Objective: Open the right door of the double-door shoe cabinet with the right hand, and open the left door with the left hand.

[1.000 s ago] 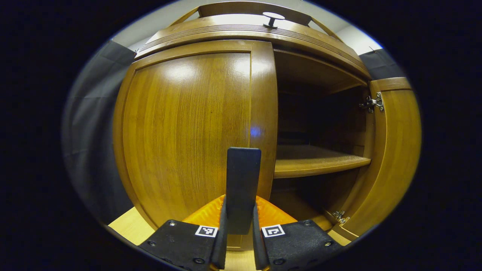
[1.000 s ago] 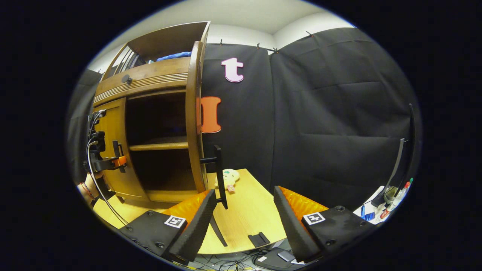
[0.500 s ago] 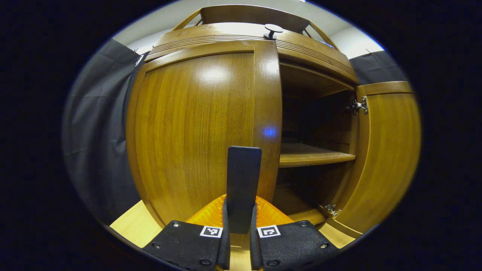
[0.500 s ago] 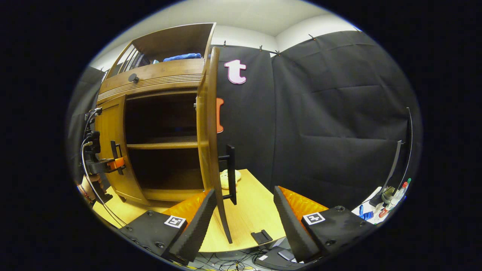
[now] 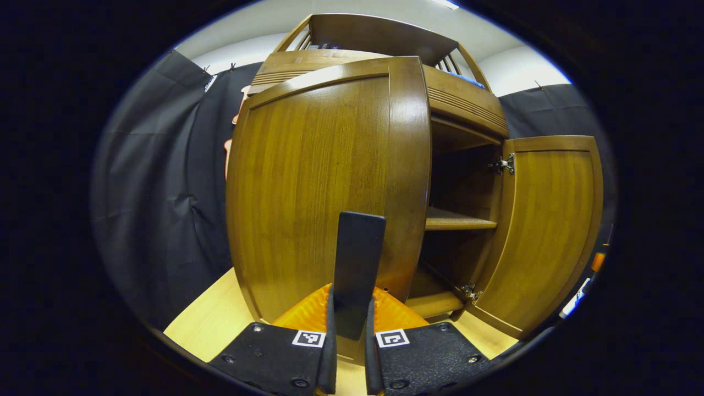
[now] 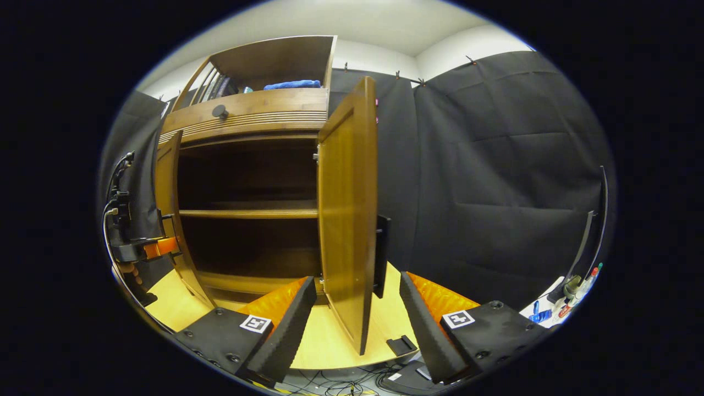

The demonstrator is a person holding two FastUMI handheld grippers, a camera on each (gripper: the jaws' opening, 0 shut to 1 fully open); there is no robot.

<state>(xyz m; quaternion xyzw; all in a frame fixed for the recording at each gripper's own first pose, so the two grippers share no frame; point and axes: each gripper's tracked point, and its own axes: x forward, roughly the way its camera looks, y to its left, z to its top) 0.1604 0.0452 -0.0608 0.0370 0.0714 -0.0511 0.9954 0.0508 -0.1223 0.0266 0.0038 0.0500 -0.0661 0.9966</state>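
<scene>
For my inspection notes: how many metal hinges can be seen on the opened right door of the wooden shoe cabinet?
2. In the left gripper view, the upper metal hinge sits near the top of the brown wooden right door, and the lower metal hinge near its bottom. More may be hidden.

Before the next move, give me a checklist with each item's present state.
1. Left claw shut on the left door's handle: ok.
2. Right claw open, gripping nothing: ok.
3. Right door swung wide, shelf exposed: ok.
4. Left door fully open: cannot tell; it stands well out from the cabinet.
</scene>
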